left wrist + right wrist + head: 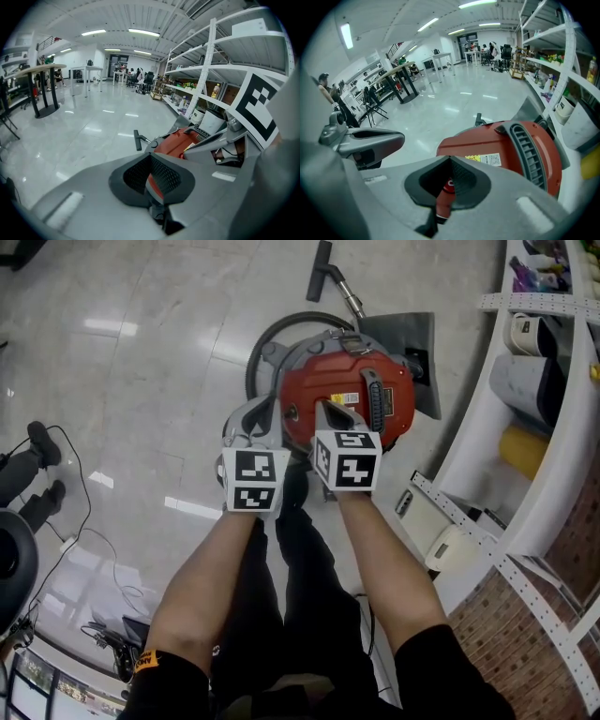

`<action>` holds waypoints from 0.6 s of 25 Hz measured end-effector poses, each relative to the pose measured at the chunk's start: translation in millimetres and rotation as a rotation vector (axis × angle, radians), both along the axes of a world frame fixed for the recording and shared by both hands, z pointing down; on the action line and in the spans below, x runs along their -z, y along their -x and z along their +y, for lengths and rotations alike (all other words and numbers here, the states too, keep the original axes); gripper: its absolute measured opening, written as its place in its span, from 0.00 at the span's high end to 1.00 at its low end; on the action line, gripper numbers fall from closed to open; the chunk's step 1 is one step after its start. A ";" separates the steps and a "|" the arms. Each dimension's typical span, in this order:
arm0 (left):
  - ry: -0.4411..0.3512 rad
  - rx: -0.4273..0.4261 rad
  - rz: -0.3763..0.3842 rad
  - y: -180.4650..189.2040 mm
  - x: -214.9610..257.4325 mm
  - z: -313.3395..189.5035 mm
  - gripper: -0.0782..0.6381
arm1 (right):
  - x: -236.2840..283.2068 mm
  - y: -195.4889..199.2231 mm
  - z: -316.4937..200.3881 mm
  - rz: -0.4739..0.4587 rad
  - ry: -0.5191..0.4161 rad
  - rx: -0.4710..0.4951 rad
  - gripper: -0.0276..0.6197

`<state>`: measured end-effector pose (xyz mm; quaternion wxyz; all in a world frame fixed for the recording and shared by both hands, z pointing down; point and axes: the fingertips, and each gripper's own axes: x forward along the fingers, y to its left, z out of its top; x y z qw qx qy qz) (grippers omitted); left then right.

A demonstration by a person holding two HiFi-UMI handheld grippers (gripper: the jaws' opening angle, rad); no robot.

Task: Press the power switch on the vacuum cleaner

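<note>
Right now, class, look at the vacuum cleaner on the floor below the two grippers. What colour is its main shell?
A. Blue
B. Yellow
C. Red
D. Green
C: the vacuum cleaner has a red shell, which shows in the head view and in both gripper views.
</note>
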<state>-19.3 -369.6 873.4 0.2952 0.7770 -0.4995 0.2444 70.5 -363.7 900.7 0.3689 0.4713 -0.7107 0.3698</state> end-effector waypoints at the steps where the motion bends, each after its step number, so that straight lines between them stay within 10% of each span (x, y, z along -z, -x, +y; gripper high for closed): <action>1: 0.000 -0.001 0.000 0.0 0.7 -0.7 0.87 | -1.2 0.2 -0.1 0.002 0.003 -0.002 0.97; 15: -0.078 0.024 -0.012 15.2 66.4 -16.5 0.87 | 61.3 -1.2 -23.9 -0.037 -0.140 -0.044 0.97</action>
